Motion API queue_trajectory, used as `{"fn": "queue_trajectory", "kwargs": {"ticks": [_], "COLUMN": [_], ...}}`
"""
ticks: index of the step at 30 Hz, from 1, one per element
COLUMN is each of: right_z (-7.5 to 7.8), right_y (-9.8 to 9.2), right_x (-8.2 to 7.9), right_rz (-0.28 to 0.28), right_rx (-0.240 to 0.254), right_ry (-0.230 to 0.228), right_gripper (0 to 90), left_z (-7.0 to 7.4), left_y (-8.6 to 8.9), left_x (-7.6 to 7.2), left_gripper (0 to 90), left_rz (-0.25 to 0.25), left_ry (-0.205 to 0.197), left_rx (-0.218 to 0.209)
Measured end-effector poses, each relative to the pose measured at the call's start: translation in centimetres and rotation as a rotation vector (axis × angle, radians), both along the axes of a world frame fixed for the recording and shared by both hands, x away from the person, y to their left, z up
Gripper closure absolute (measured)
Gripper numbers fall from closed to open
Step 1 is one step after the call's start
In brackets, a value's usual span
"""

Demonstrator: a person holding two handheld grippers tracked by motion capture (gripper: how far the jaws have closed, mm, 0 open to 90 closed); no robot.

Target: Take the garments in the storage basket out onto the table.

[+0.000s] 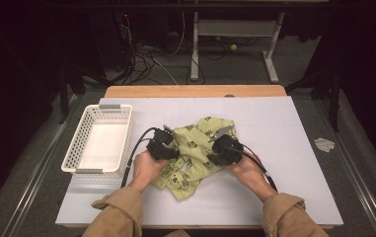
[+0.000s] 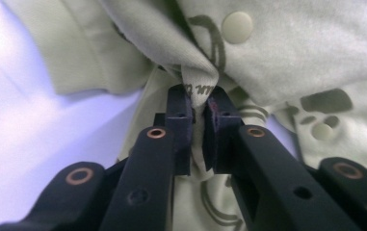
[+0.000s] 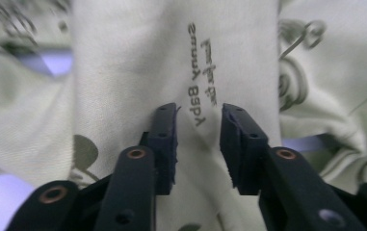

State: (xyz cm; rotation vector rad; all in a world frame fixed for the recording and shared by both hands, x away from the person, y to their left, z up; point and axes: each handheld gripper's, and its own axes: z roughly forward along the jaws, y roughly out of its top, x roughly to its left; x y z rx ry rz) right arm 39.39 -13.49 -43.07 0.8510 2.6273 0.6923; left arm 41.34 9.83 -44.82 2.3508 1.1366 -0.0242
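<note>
The white table (image 1: pixel 284 148) carried a crumpled green printed garment (image 1: pixel 195 148) at its middle, with a white basket (image 1: pixel 99 140) at the left. The left gripper (image 2: pixel 198 103) pinched a fold of the garment; the right gripper (image 3: pixel 198 130) stood spread over it.

Soft matt printed cloth garment (image 1: pixel 190 153), white perforated plastic basket (image 1: pixel 79 148), matt black jaws
</note>
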Motion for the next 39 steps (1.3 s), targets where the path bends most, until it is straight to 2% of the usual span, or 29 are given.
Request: {"fn": "queue_trajectory", "kwargs": {"ticks": [2,5,6,8,9,10,12,15,17,18,21,27,32,33,34,35,36,38,39], "right_z": [-0.4,-1.5,-1.7,-1.6,-1.6,-1.6,-1.5,-1.3,-1.2,-1.2,-0.5,-0.3,-0.2,-0.3,-0.3,-0.3,-0.3,-0.3,-0.2], "right_y": [0.0,-0.1,-0.3,-0.5,-0.5,-0.4,-0.2,-0.5,-1.6,-1.6,-3.3,-4.9,-5.3,-5.5,-6.0,-6.0,-6.5,-6.7,-6.7], "right_x": [0.2,0.7,0.8,0.7,0.7,0.5,0.0,-0.2,-0.1,-0.1,0.2,0.4,0.9,1.2,1.8,1.8,2.2,2.4,2.4], "right_rz": [-0.003,-0.038,-0.037,-0.011,-0.011,0.002,0.022,0.03,0.014,0.014,-0.023,-0.069,-0.093,-0.101,-0.133,-0.133,-0.163,-0.176,-0.188], "right_rx": [-0.002,-0.003,0.019,0.007,0.007,-0.01,-0.052,-0.076,-0.087,-0.087,-0.087,-0.104,-0.108,-0.104,-0.096,-0.096,-0.091,-0.083,-0.067], "right_ry": [0.008,0.044,0.052,0.049,0.049,0.044,0.03,0.028,0.021,0.021,0.009,-0.016,-0.041,-0.046,-0.044,-0.044,-0.045,-0.041,-0.04], "right_gripper": [64.7,61.0,65.4,80.2,80.2,85.2,87.0,87.5,87.5,87.5,87.4,87.3,87.3,87.4,87.4,87.4,87.3,87.1,86.4], "left_z": [0.0,0.2,0.4,0.7,0.7,0.9,1.3,2.1,2.4,2.4,2.0,1.7,1.5,1.6,1.8,2.0,2.3,2.3,1.9], "left_y": [0.0,0.3,0.3,0.4,0.4,0.5,0.9,1.7,2.5,2.5,2.5,1.4,1.3,1.4,1.6,1.8,2.0,2.1,1.9], "left_x": [-0.3,-1.3,-2.1,-2.8,-2.8,-3.0,-3.2,-3.0,-2.4,-2.4,-1.3,0.0,-0.1,-0.2,-0.2,-0.3,-0.2,-0.1,0.1], "left_gripper": [79.9,80.2,80.2,80.0,79.8,79.8,75.0,71.4,68.0,67.4,64.4,59.8,59.9,60.0,60.0,60.0,59.9,59.9,59.9], "left_rz": [-0.008,-0.031,-0.052,-0.059,-0.059,-0.056,-0.042,-0.005,0.036,0.036,0.072,0.082,0.072,0.073,0.078,0.083,0.088,0.09,0.091], "left_ry": [0.004,0.02,0.011,-0.003,-0.003,-0.014,-0.039,-0.075,-0.089,-0.089,-0.073,-0.048,-0.044,-0.049,-0.058,-0.064,-0.063,-0.064,-0.051], "left_rx": [-0.002,-0.015,-0.019,-0.022,-0.022,-0.029,-0.043,-0.068,-0.085,-0.085,-0.081,-0.072,-0.052,-0.052,-0.054,-0.061,-0.074,-0.072,-0.064]}}
